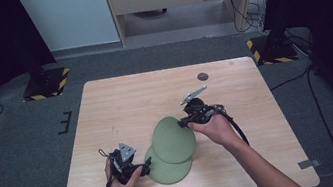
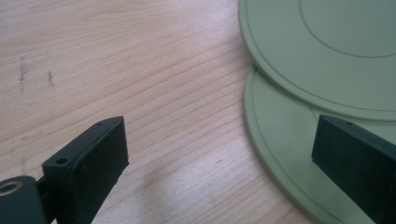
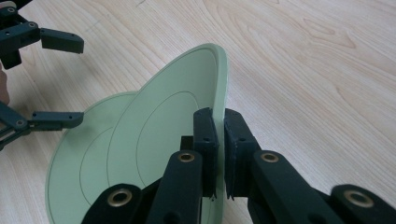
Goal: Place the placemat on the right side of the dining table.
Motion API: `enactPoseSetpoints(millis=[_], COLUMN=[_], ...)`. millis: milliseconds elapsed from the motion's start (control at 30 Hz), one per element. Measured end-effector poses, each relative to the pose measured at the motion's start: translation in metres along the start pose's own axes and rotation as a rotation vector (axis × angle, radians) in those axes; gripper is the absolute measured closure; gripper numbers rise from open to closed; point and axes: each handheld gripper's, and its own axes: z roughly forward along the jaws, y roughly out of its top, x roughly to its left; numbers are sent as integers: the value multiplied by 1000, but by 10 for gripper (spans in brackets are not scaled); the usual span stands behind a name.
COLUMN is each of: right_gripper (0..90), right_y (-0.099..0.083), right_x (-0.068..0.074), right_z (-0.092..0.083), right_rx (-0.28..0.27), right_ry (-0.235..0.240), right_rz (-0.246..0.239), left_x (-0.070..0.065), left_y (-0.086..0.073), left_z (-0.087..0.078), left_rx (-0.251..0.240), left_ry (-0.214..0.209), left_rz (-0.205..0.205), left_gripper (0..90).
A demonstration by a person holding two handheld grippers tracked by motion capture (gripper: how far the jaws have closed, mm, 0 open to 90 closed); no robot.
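Two pale green plates overlap near the table's front middle. The lower plate [image 1: 169,173] [image 2: 285,140] [image 3: 79,154] lies flat on the wood. The upper plate [image 1: 174,138] [image 2: 336,51] [image 3: 163,121] is tilted, its far right rim raised. My right gripper [image 1: 185,121] [image 3: 219,126] is shut on that raised rim, one pad on each face. My left gripper [image 1: 146,163] [image 2: 219,140] [image 3: 77,80] stands open low at the lower plate's left edge, one jaw over bare wood, the other over the plate, nothing pinched.
A small dark disc [image 1: 202,76] lies near the far edge of the wooden table [image 1: 121,105]. Beyond the table are grey carpet, two black posts on hazard-striped bases [image 1: 46,84], and cables at the right.
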Motion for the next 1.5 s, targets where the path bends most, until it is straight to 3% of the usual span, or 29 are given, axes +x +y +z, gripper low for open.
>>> enactPoseSetpoints(millis=[167,300,767,933,1500], right_gripper=[857,858,859,859,860], right_y=[3,6,17,19,21], right_x=[2,5,14,15,12], right_z=[-5,-10,-29,-34,-40], right_rx=[-6,-18,-41,-55,-62], right_ry=[-3,9,41,46,39], right_rz=[-7,-7,-5,-1,-3], left_x=[6,10,33,39,43], left_y=[-2,-3,-12,-15,-17], left_z=[-1,-1,1,1,2], left_rx=[6,18,54,67,69], left_ry=[11,44,75,107,121], left_rz=[-3,12,-39,-62,-79], left_gripper=[30,30,30,30,21])
